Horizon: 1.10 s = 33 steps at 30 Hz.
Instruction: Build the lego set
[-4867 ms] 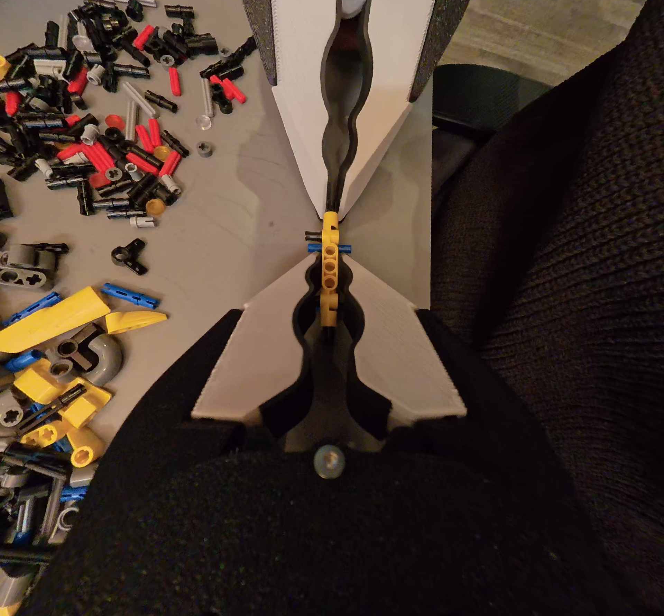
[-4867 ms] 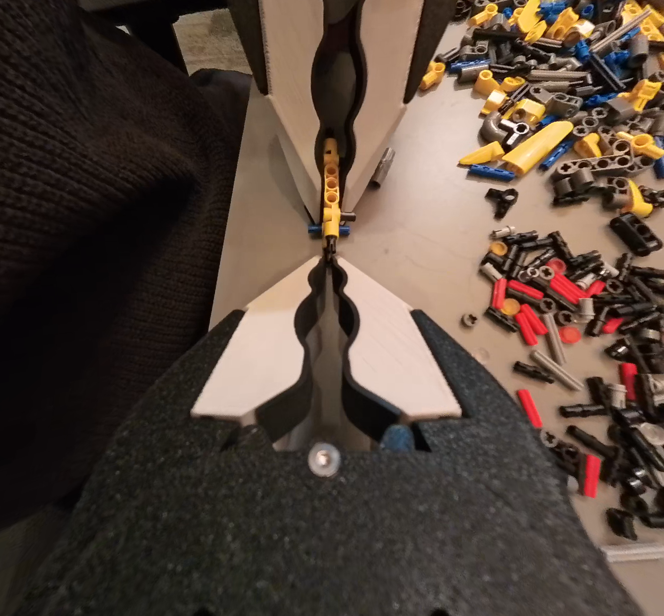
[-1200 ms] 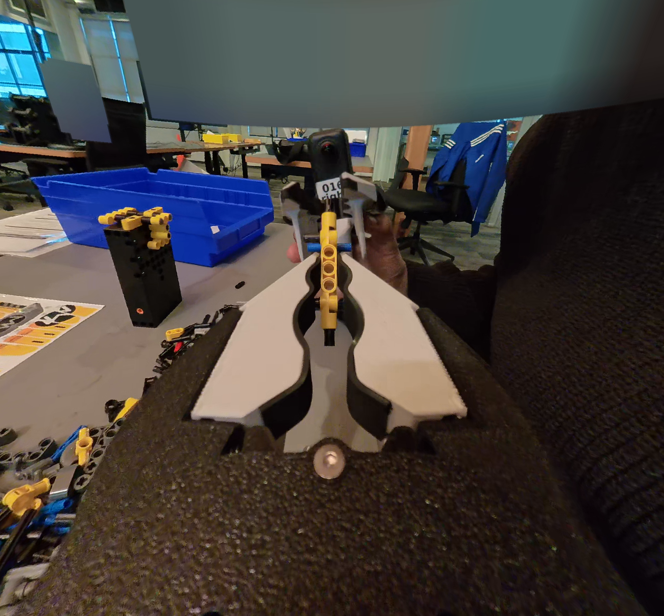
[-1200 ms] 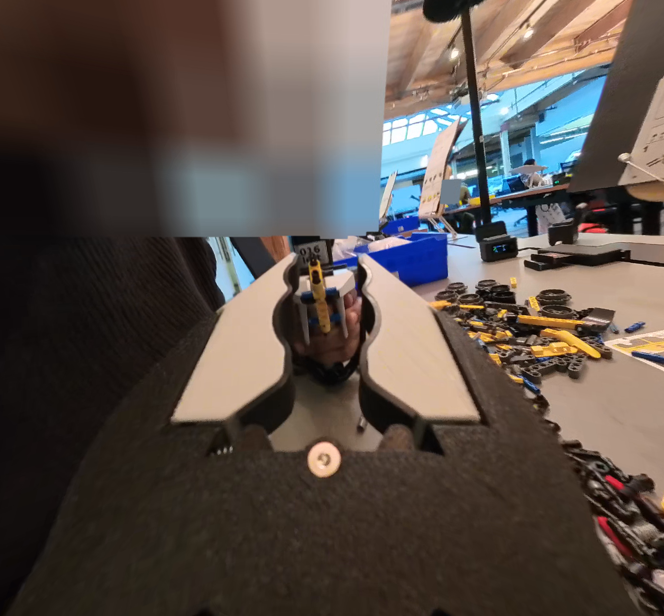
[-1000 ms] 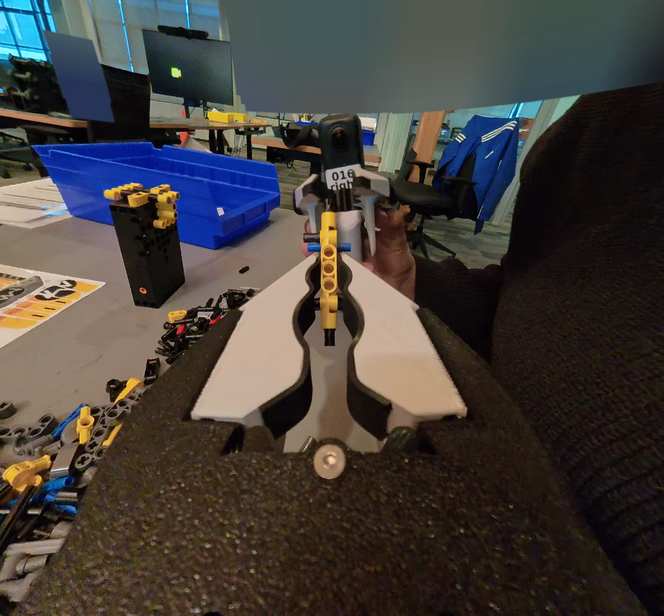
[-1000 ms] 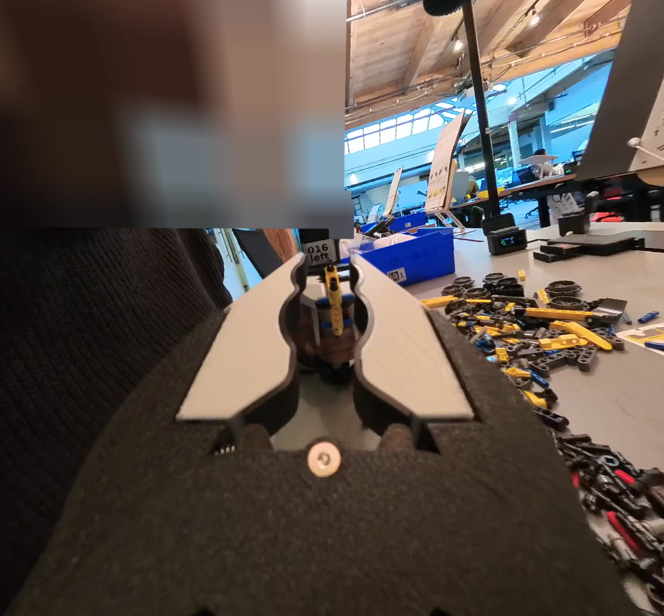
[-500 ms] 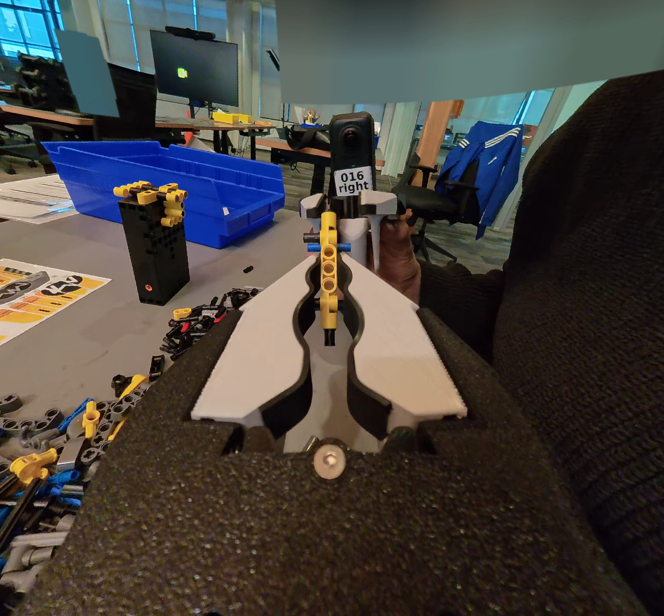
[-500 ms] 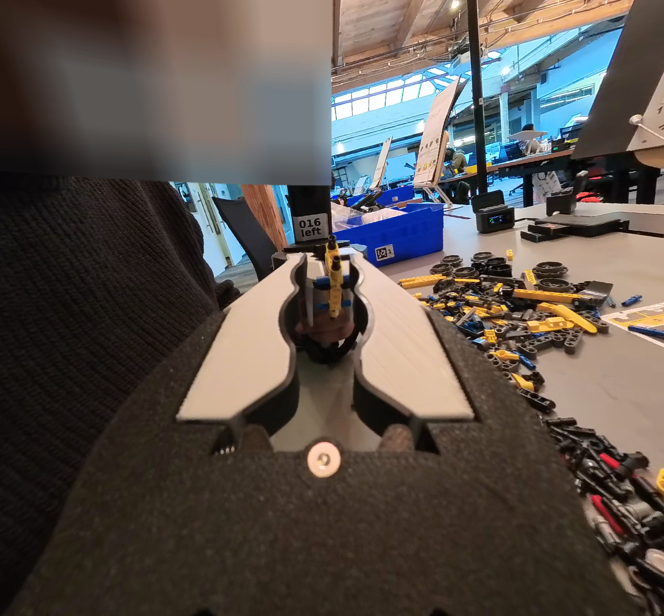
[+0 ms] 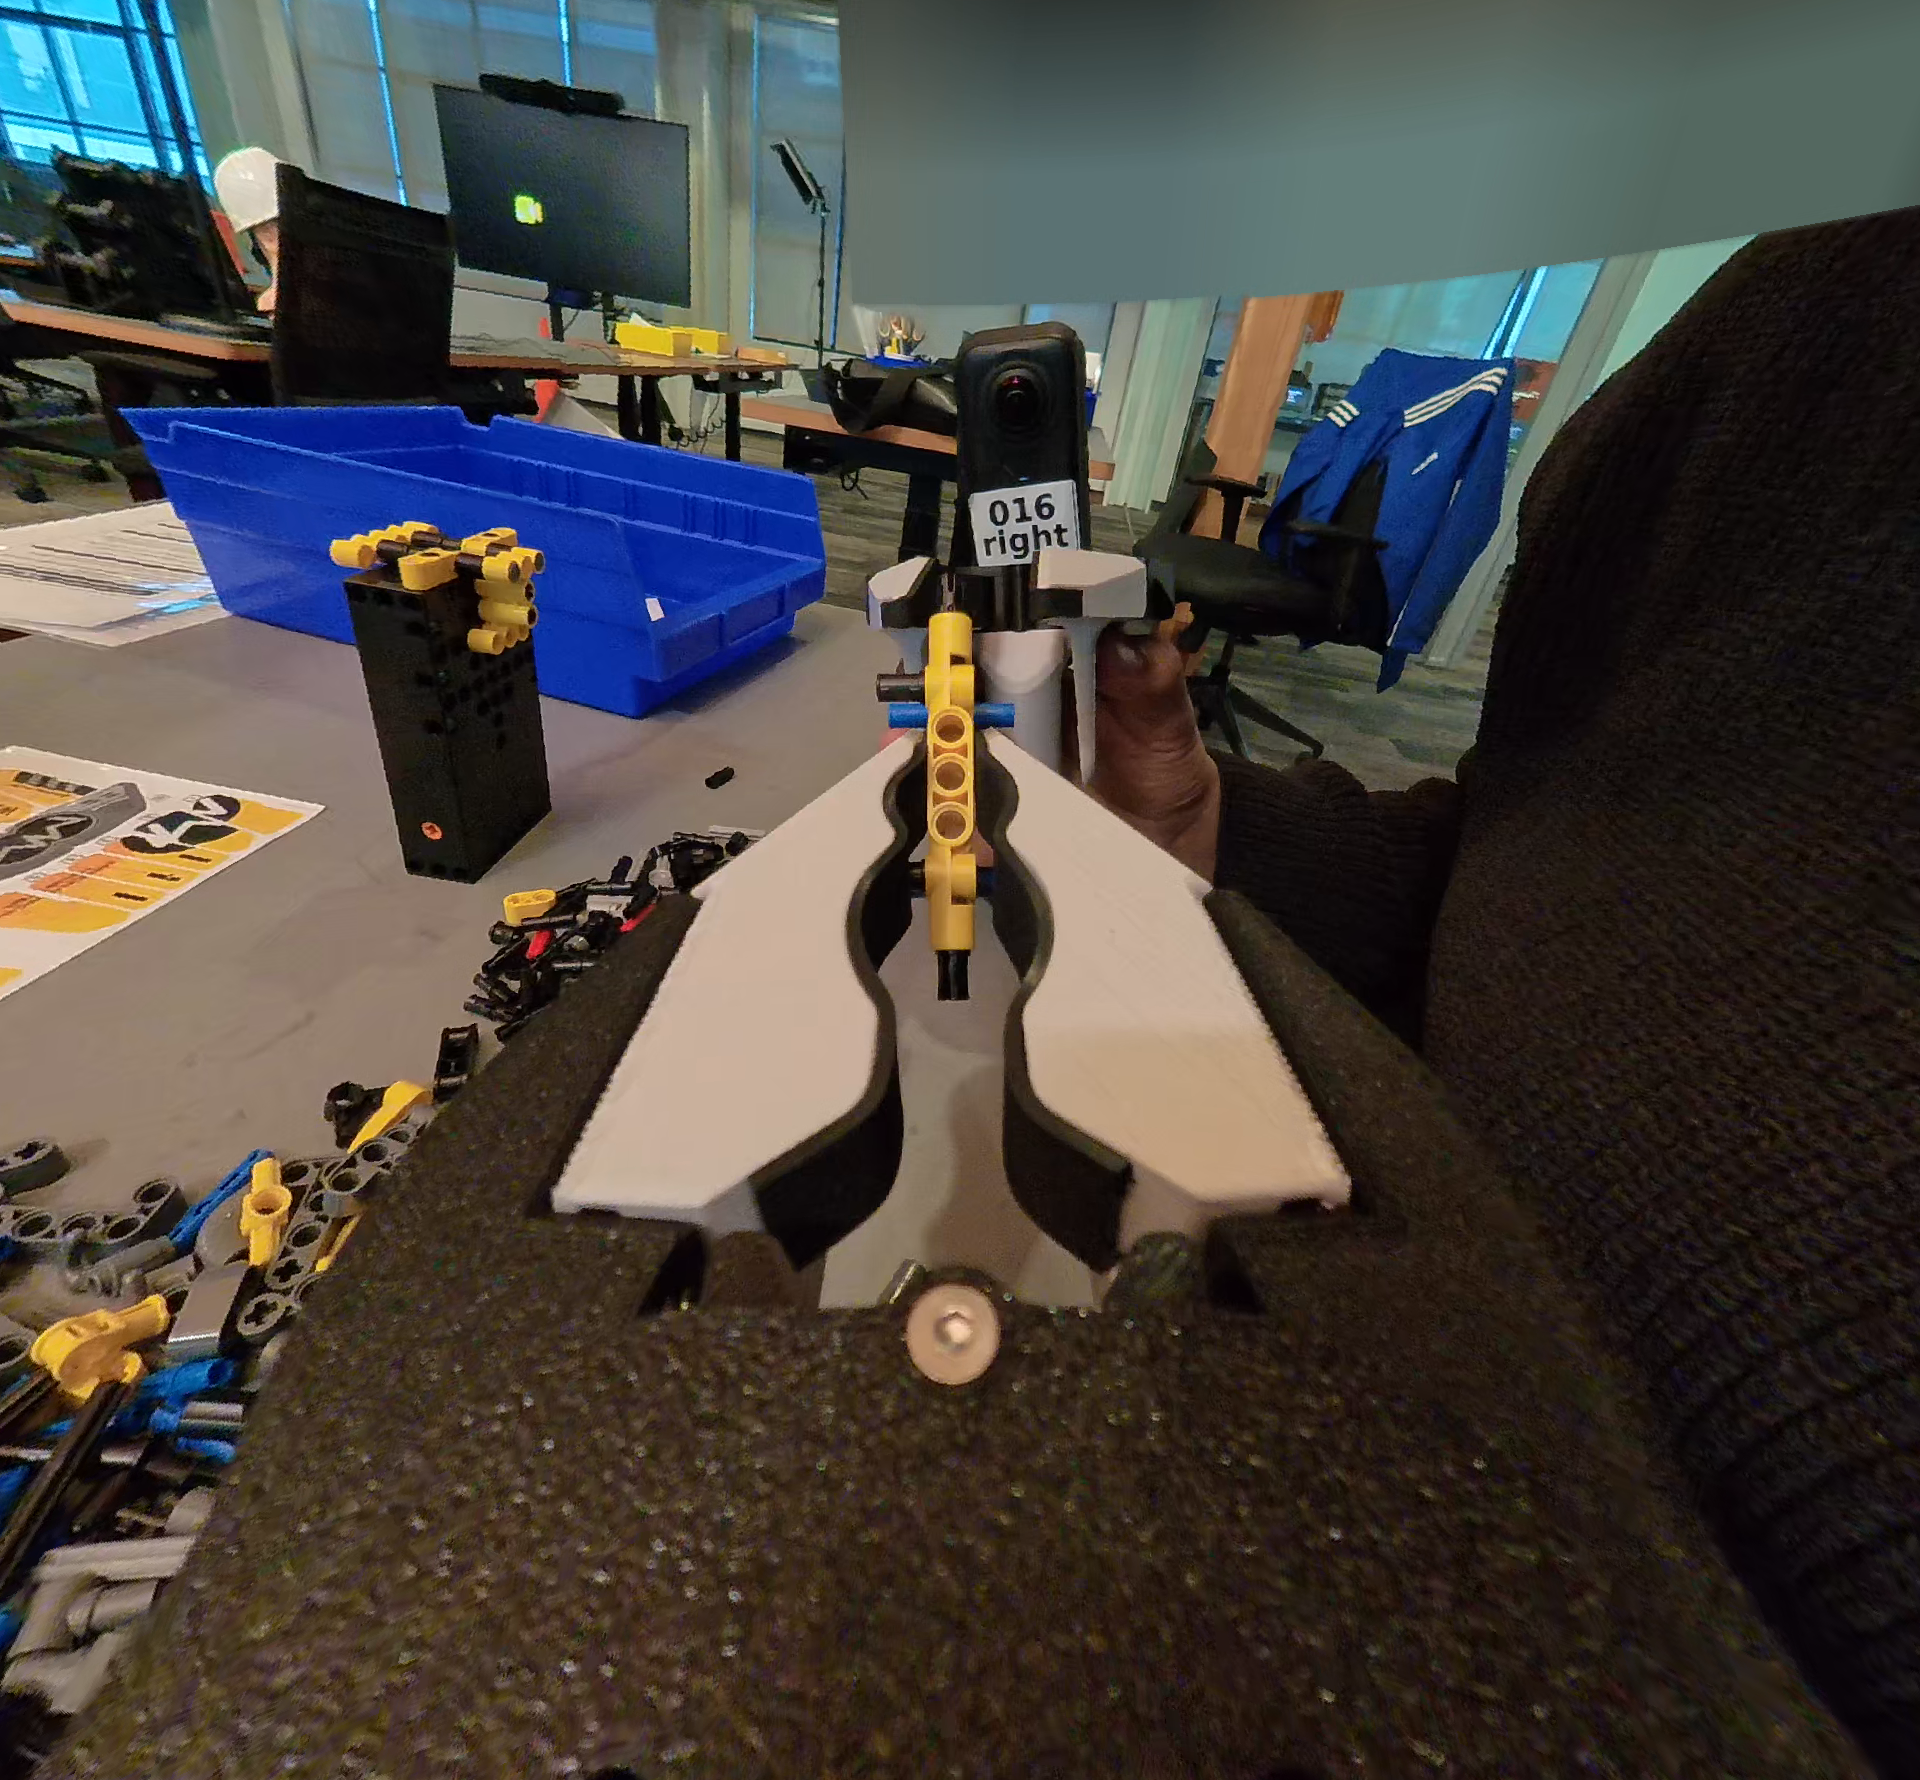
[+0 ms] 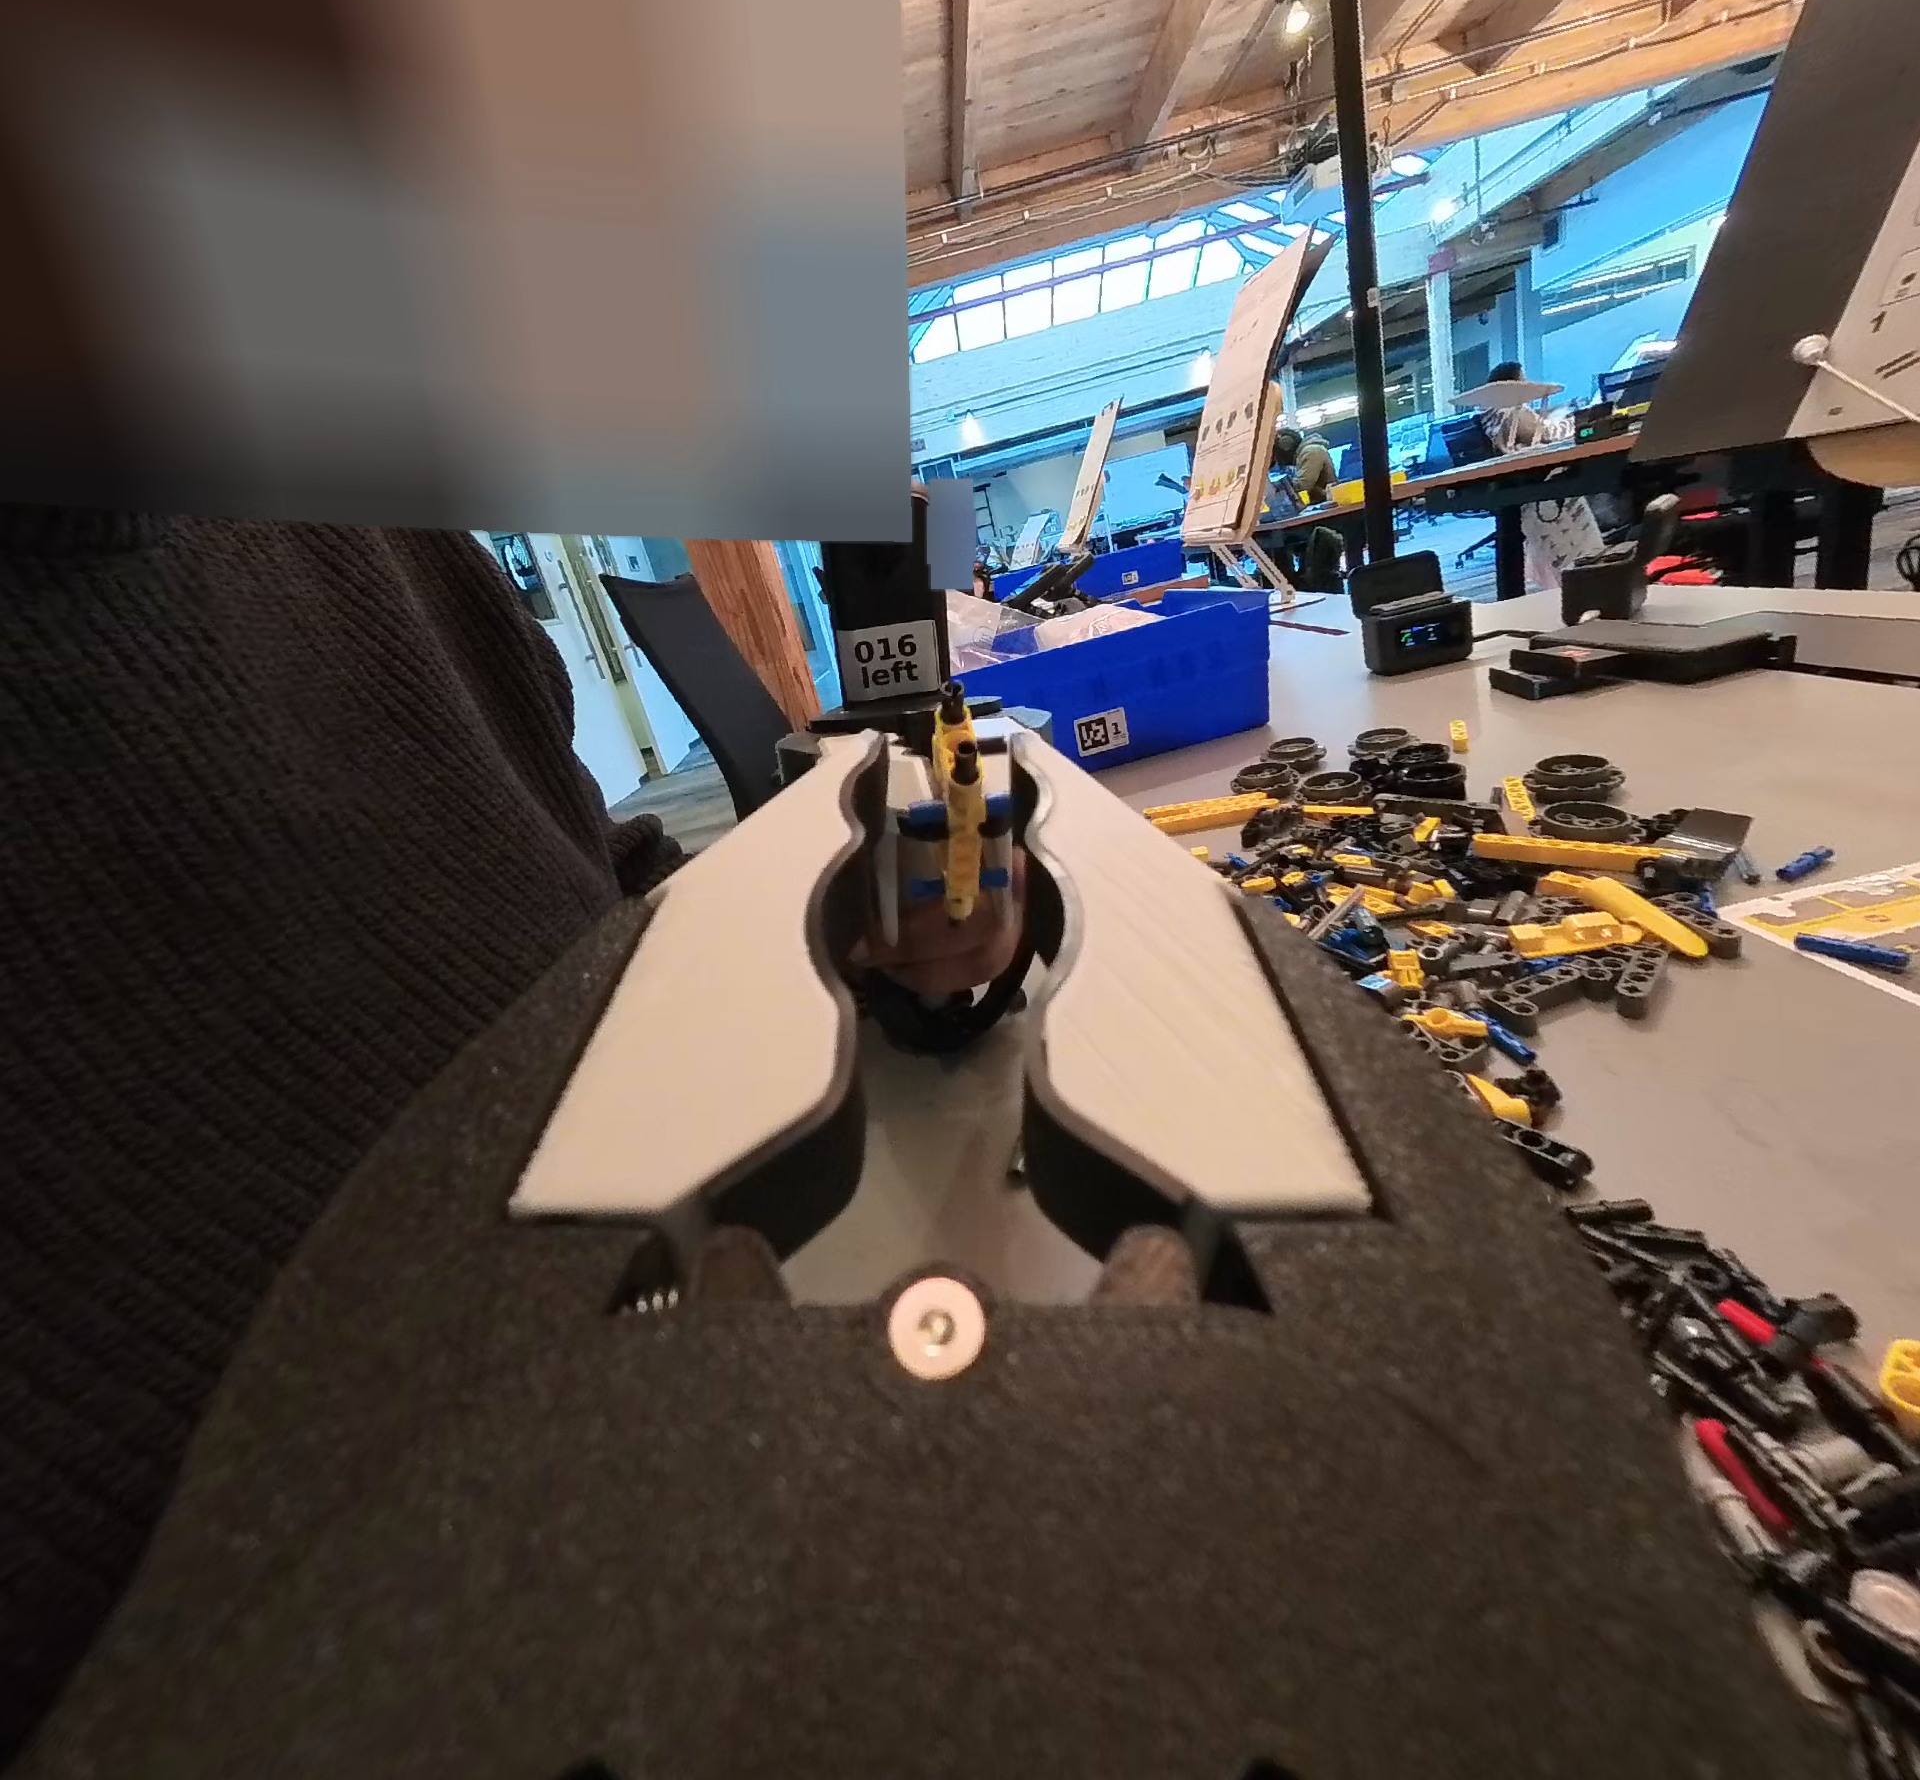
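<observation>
Grey tabletop fills my left wrist view, strewn with loose building pieces, with a black block and a blue bin behind. My left gripper is pinched tight on a yellow beam carrying blue and black pins, raised above the table.

In the right wrist view, my right gripper stands partly spread and holds nothing. The yellow beam shows between its tips, but I cannot tell whether they touch it.
</observation>
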### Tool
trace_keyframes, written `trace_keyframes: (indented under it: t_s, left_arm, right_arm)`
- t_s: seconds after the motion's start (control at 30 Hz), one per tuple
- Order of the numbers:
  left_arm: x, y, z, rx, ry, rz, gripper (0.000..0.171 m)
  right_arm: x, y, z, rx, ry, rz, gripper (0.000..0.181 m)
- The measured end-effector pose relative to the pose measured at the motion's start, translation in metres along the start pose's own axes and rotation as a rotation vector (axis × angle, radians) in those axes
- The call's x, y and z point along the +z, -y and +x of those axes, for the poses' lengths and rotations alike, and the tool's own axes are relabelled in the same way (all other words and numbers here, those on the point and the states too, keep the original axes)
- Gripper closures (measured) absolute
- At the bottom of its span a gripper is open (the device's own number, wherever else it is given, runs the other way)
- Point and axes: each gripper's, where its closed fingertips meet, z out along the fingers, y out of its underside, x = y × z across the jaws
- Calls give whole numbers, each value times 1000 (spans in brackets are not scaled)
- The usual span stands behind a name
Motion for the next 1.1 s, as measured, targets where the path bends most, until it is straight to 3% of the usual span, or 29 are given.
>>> trace_keyframes:
  t_s: [0.6,0.83,1.1]
  left_arm:
    - [1,-2,1,-5,-7,-9,164]
    - [-4,4,-1,-87,-40,35,164]
    - [-1,-1,8,-69,-77,7,164]
  right_arm:
    - [0,-4,2,-1,-16,-16,159]
    - [-1,-3,3,1,-22,-11,158]
    - [5,-15,0,-43,-34,-75,158]
